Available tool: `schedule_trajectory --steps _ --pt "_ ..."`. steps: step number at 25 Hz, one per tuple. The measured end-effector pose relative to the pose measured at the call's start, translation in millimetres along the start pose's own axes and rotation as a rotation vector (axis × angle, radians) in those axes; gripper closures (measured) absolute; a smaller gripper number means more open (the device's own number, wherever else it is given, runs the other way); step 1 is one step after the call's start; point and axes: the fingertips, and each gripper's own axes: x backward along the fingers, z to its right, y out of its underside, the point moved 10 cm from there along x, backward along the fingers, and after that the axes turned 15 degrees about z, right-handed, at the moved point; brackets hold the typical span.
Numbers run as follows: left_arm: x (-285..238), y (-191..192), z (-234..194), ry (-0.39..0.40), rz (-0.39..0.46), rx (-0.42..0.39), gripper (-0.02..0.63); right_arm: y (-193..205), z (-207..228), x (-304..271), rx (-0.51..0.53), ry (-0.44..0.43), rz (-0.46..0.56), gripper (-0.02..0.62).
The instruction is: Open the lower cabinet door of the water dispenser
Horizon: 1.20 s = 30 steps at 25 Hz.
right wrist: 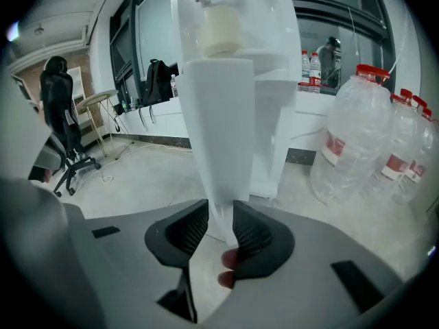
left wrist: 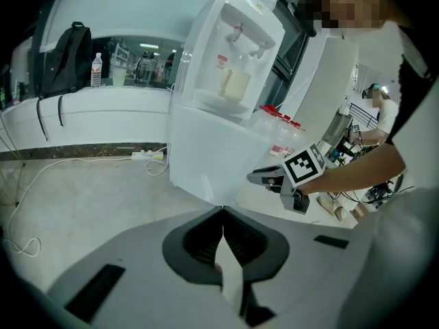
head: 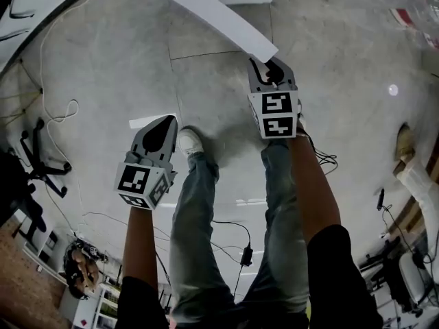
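Two ribbed pads of the right gripper [right wrist: 219,214] pinch the free edge of the lower cabinet door [right wrist: 218,129]. The white panel fills the narrow gap between the jaws at the centre of the right gripper view. The left gripper [left wrist: 223,211] has its jaws closed tip to tip on nothing, low in its own view. Beyond the panel we see the water dispenser [right wrist: 271,101] at upper centre, with large water bottles [right wrist: 360,136] to its right. We judge the door to be mid-swing, standing well off the dispenser's front. Next we would draw the edge along its hinge arc, holding the pinch firm, then let go.
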Motion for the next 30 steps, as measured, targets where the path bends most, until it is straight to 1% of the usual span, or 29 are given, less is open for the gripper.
schedule_trajectory --steps 5,12,14,17,21,24,26,27,30 --pt "16 4 -20 0.019 0.005 -0.001 0.591 6 -33 6 0.006 0.005 -0.009 0.474" --pt "34 15 -45 0.106 -0.01 -0.005 0.591 11 -78 9 0.006 0.035 -0.051 0.476" --pt "41 14 -55 0.114 -0.006 0.002 0.591 10 -87 10 0.001 0.045 -0.063 0.491" --pt "53 12 -69 0.112 0.004 0.024 0.591 10 -102 10 -0.018 0.052 -0.084 0.492" --pt "67 18 -84 0.1 0.0 0.041 0.591 10 -129 8 0.001 0.023 -0.106 0.506" --pt "76 26 -90 0.086 0.002 0.069 0.591 10 -155 5 0.018 -0.028 -0.111 0.512" --pt "80 31 -90 0.076 0.003 0.091 0.591 10 -170 3 0.044 -0.068 -0.094 0.532" --pt "82 33 -89 0.077 0.003 0.095 0.591 10 -176 2 0.059 -0.083 -0.085 0.532" --pt "87 37 -88 0.09 -0.003 0.09 0.591 9 -187 0 0.046 -0.091 -0.093 0.535"
